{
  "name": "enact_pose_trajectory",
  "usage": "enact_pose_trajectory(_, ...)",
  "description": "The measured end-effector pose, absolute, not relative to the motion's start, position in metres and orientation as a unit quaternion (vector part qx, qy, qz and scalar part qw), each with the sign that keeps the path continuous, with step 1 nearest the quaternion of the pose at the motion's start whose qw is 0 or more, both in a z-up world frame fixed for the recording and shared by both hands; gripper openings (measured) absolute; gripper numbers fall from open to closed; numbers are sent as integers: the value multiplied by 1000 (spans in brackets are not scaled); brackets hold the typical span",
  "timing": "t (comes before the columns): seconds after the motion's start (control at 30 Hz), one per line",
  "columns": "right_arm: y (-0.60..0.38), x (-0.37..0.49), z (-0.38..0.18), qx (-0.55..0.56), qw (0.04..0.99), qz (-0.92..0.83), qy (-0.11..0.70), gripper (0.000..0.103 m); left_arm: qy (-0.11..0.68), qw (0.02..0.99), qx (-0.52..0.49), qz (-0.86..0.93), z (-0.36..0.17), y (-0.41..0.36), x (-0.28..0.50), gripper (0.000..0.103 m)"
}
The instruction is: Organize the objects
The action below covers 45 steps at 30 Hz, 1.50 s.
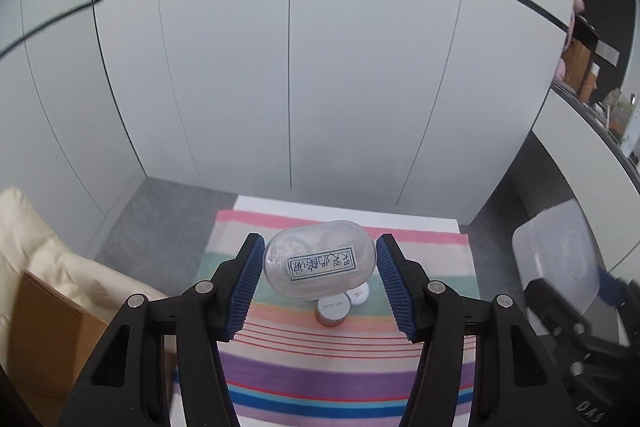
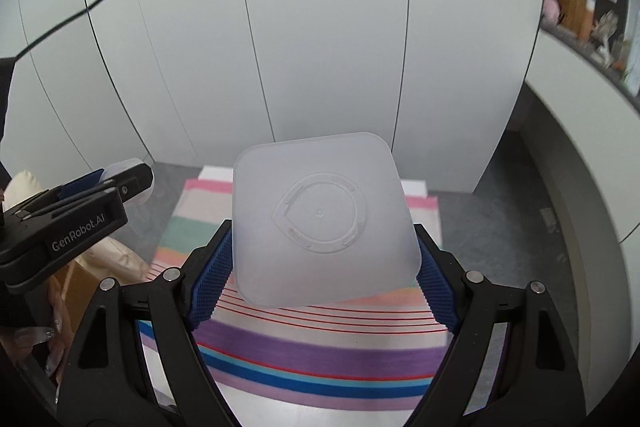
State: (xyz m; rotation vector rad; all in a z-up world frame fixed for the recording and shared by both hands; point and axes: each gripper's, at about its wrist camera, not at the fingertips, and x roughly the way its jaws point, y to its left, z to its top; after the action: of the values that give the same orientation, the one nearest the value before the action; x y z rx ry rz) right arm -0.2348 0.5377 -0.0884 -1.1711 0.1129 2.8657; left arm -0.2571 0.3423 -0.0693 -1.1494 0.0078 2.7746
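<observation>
Two loads in the air above the striped cloth (image 1: 344, 367): left tool (image 1: 320, 279) clamped on clear oval case (image 1: 320, 259), right tool (image 2: 324, 275) clamped on frosted square box (image 2: 324, 219). Keep box level, bring case over slowly.

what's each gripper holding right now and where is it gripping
Left gripper: clear labelled oval case, by its two ends. Right gripper: frosted square container, by opposite sides.
</observation>
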Motion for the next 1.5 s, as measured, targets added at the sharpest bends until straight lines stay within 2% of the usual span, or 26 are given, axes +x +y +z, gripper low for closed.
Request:
enact_pose_trajectory(0.23, 534, -206, -31, -357, 28, 933, 35, 85, 2, 80, -368, 926, -21, 338, -231, 59)
enact_pose_trajectory(0.57, 533, -173, 9, -333, 40, 941, 41, 85, 10, 87, -349, 933, 23, 335, -193, 59)
enact_pose_trajectory(0.97, 538, -140, 12, -327, 49, 943, 48, 85, 0, 90, -342, 936, 34, 319, -162, 59)
enact_pose_trajectory(1.5, 531, -65, -3, -328, 43, 942, 59, 85, 4, 65, -314, 947, 32, 293, -83, 59)
